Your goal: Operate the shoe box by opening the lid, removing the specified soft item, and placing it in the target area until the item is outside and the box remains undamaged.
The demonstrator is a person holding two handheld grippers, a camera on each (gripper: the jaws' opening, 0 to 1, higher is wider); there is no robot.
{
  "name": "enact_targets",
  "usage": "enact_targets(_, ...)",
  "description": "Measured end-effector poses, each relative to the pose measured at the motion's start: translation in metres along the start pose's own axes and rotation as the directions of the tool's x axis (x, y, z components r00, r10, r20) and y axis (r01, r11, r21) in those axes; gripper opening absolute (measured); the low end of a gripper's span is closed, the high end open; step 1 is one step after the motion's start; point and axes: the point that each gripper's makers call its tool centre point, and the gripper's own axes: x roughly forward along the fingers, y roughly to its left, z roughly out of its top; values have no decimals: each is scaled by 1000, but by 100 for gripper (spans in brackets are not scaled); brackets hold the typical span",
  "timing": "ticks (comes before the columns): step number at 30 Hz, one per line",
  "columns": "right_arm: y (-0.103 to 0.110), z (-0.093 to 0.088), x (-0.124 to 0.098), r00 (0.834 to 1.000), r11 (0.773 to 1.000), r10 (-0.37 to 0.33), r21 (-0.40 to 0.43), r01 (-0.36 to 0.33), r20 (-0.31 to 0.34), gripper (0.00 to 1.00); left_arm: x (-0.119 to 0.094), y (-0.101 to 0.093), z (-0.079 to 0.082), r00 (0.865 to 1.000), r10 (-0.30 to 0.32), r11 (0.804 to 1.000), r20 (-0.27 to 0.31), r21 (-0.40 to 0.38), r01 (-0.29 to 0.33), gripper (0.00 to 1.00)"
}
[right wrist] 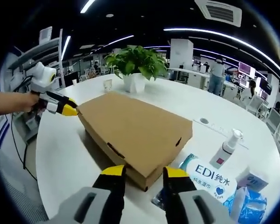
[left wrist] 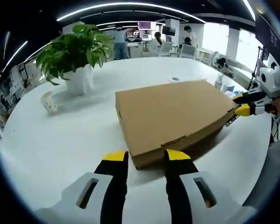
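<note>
A flat brown cardboard shoe box [left wrist: 172, 116] lies on the round white table [left wrist: 60, 144] with its lid down. My left gripper [left wrist: 146, 157] is open, its yellow-tipped jaws standing either side of the box's near corner. My right gripper [left wrist: 243, 104] comes in from the right, its tips at the opposite corner. In the right gripper view the same box [right wrist: 135, 130] runs away from me, and my right gripper [right wrist: 144, 172] is open astride its near corner. The left gripper [right wrist: 67, 106], held by a hand, sits at the far left corner.
A potted plant [left wrist: 77, 51] [right wrist: 137, 63] and a paper cup [left wrist: 49, 101] stand beyond the box. A spray bottle [right wrist: 226, 149], a wipes pack [right wrist: 210, 179] and a blue packet [right wrist: 249, 200] lie by the right gripper. People sit at desks behind.
</note>
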Motion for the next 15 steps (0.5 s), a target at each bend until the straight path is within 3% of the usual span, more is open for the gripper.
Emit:
enact_targets(4, 5, 8, -11, 999, 999, 13, 42, -14, 36, 38, -12, -9, 6, 1000, -9, 1000, 11, 29, 9, 36)
enact_targets(15, 2, 10, -45, 997, 1000, 4, 21, -6, 75, 56, -42, -40, 23, 993, -52, 998, 108, 38, 48, 43)
